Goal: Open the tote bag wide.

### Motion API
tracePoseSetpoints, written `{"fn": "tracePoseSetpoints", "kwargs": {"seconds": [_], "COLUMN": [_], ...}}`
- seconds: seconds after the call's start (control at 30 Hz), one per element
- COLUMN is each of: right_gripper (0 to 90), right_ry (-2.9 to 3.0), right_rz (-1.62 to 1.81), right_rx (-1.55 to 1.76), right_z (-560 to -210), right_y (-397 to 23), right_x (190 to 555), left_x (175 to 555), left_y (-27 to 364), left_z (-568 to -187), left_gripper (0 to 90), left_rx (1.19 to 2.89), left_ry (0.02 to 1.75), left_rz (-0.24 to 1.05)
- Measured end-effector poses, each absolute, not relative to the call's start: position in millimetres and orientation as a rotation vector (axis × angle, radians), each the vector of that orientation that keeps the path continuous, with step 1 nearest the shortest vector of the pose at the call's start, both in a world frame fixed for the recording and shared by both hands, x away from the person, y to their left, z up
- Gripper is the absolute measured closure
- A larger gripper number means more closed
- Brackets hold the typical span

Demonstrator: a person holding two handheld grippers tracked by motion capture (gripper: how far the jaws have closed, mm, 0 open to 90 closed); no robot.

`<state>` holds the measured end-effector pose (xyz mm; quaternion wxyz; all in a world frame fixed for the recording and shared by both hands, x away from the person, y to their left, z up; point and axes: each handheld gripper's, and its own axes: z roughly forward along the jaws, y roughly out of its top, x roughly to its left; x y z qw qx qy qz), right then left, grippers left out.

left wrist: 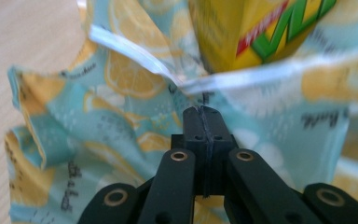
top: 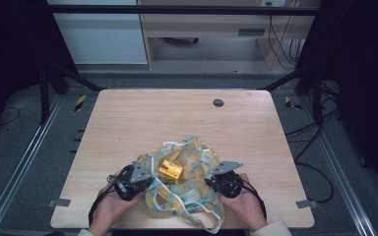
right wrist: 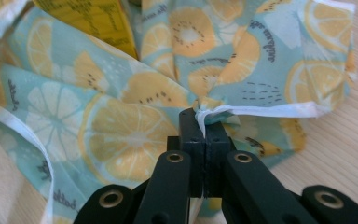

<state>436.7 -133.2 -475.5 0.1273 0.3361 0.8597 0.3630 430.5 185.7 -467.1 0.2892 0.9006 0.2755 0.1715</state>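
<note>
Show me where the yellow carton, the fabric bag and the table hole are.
carton (top: pixel 170 170), high view, its top face.
bag (right wrist: pixel 121 135), right gripper view, a lemon print left of the tool.
hole (top: pixel 218 103), high view, its dark centre.

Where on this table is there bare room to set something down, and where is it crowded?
The far half of the table is bare wood, from the lemon-print bag out to the small dark hole near the far edge. Bare strips also run along both side edges. The near middle is crowded: the bag with the yellow carton, and the left gripper and right gripper shut on its edges.
</note>
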Motion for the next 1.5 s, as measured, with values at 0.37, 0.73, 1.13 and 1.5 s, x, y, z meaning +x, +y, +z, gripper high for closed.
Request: {"fn": "tracePoseSetpoints", "kwargs": {"seconds": [0.37,0.73,1.13,1.5], "right_gripper": [54.8,13.7,7.0,9.5], "right_ry": [2.418,2.097,1.836,1.851], "right_rz": [1.059,1.304,1.138,1.028], "right_rx": [1.062,1.103,1.316,1.389], "right_z": [-471,-430,-446,-470], "right_y": [-158,-214,-260,-273], "right_x": [438,433,469,487], "left_x": [422,433,473,494], "left_y": [208,271,313,340], "left_z": [-458,-428,-452,-461], "left_gripper": [83.9,26.5,12.7,9.0], "left_rx": [2.377,2.011,1.947,1.88], "left_ry": [0.778,1.066,1.236,1.303], "left_rz": [0.592,0.769,0.794,0.809]}}
